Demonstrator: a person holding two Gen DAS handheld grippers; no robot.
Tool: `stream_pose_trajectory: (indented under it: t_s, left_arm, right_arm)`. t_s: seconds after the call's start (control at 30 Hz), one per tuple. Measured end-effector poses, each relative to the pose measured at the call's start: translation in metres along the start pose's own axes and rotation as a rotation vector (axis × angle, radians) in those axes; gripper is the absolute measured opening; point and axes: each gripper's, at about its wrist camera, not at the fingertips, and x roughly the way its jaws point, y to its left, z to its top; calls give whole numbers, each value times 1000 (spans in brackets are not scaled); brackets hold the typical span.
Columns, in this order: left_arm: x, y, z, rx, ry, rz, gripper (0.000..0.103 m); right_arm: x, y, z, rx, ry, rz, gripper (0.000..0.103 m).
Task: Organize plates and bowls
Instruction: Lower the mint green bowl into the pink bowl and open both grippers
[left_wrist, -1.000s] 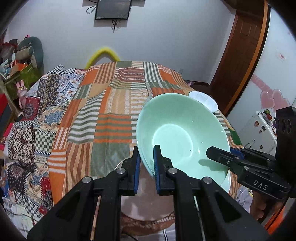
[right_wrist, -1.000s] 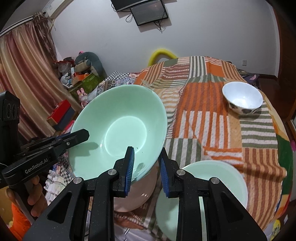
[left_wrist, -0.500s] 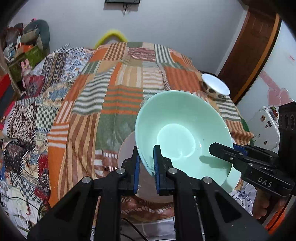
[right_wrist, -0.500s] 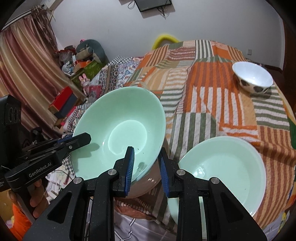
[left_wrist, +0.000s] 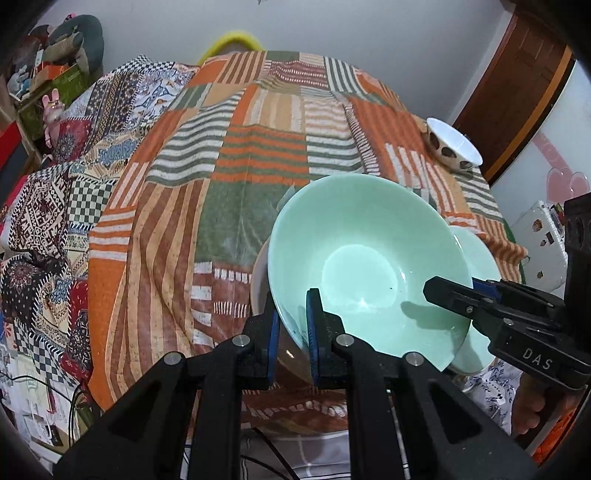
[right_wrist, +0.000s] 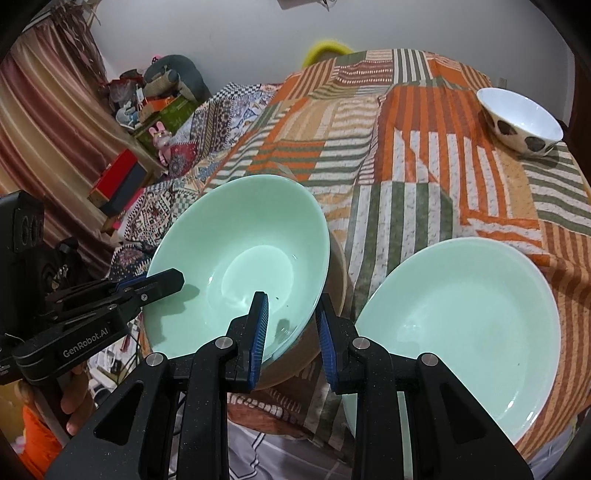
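The mint-green bowl (left_wrist: 365, 266) hangs tilted above the near edge of the bench (left_wrist: 258, 155), carried by both tools at once. The left hand-held gripper (left_wrist: 291, 325) is clamped on the rim at about 7 o'clock in its own view, one blue pad inside the bowl and one outside. The right hand-held gripper (right_wrist: 291, 325) straddles the opposite side of the rim, but its jaws look wider than the wall between them, so whether it truly pinches or only steadies I cannot tell. Two grips on opposite sides make sense for a wide, slick, shallow bowl — one pinch alone would let it swing.

Directly beneath the bowl sits a pale brownish plate (right_wrist: 338, 266), mostly hidden, with only its edge showing. At 3 o'clock from it in the right wrist view lies a second mint-green dish (right_wrist: 465, 325), flat on the patchwork cloth (right_wrist: 406, 155) and near the bench edge. A small white bowl with dark spots (right_wrist: 521, 122) stands well apart at the far corner, around 1 o'clock.

My reading is that the held bowl is being stacked — either onto the plate below or across onto its green match. A level lowering matters, since a tilted rim could skid.
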Motion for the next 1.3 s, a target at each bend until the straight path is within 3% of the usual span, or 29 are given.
stream_pose_trajectory:
  t_s: [0.9, 1.1, 1.27, 1.3]
  left_arm:
    - [23, 13, -8, 3, 53, 61, 13]
    - [20, 13, -4, 21, 48, 115, 15]
    - [8, 8, 2, 37, 23, 122, 15]
    - [4, 5, 4, 42, 15, 121, 16]
  right_arm:
    - [16, 15, 0, -131, 37, -102, 24]
    - [10, 14, 3, -120, 25, -97, 25]
    - [3, 10, 7, -109, 4, -69, 38]
    - [0, 10, 7, -115, -14, -85, 46]
